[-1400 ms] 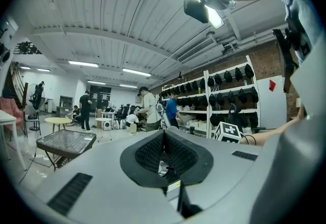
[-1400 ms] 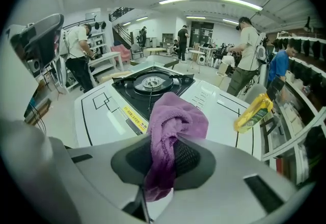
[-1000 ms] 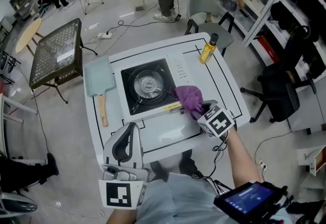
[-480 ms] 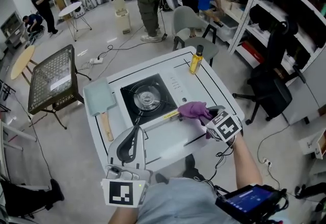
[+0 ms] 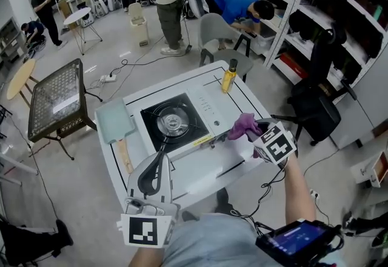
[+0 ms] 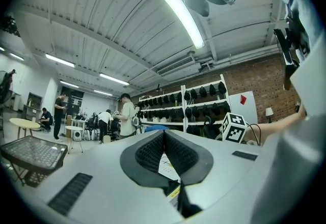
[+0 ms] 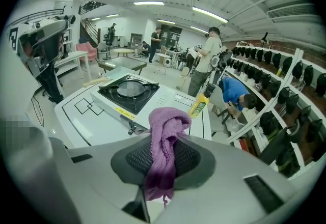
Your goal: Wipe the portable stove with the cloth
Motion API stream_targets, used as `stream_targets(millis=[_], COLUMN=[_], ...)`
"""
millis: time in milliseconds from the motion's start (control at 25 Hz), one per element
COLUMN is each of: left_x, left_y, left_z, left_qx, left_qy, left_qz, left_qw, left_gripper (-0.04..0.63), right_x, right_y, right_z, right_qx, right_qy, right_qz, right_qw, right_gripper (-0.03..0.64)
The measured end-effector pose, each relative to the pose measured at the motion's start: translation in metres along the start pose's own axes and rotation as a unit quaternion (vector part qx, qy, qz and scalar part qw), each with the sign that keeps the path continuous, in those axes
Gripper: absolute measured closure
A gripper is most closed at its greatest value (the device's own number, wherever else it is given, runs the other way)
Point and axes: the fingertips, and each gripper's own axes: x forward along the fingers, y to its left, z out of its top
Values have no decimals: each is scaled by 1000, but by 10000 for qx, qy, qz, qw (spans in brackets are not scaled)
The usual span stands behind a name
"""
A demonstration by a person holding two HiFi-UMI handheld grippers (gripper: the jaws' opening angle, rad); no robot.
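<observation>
Right tongs clamp a purple knitted cloth right of the black portable stove; its yellow label is illegible. Left tongs are together.

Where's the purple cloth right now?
Clamped in the right gripper: the purple cloth is at the head view's right, just off the portable stove's front right corner, over the white table; the yellow bottle stands farther back.

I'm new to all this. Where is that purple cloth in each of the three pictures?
Head view: the purple cloth is right of centre, above the table, held by the right gripper.
Right gripper view: bottom centre, pinched between the jaws.
Left gripper view: not in it.
Shared landmark: the portable stove, left of the cloth in both those views.
</observation>
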Motion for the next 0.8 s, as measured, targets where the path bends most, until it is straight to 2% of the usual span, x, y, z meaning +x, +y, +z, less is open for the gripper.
stream_targets(millis=[160, 320, 600, 800], left_x=[4, 6, -1, -12], left_y=[9, 23, 54, 68], left_z=[-10, -28, -65, -84], left_qx=[-73, -171, -302, -377], left_qy=[150, 338, 799, 1032], left_qz=[94, 276, 731, 1006], left_qw=[9998, 9989, 9937, 9888], left_gripper=[577, 577, 577, 577], right_x=[17, 48, 105, 122], right_y=[1, 14, 59, 93], right_z=[6, 10, 19, 28], right_qx=[-165, -336, -770, -1047], right_qy=[120, 249, 435, 404], right_qz=[-5, 193, 694, 923], right_qw=[9998, 9989, 9937, 9894], right_gripper=[512, 512, 512, 512])
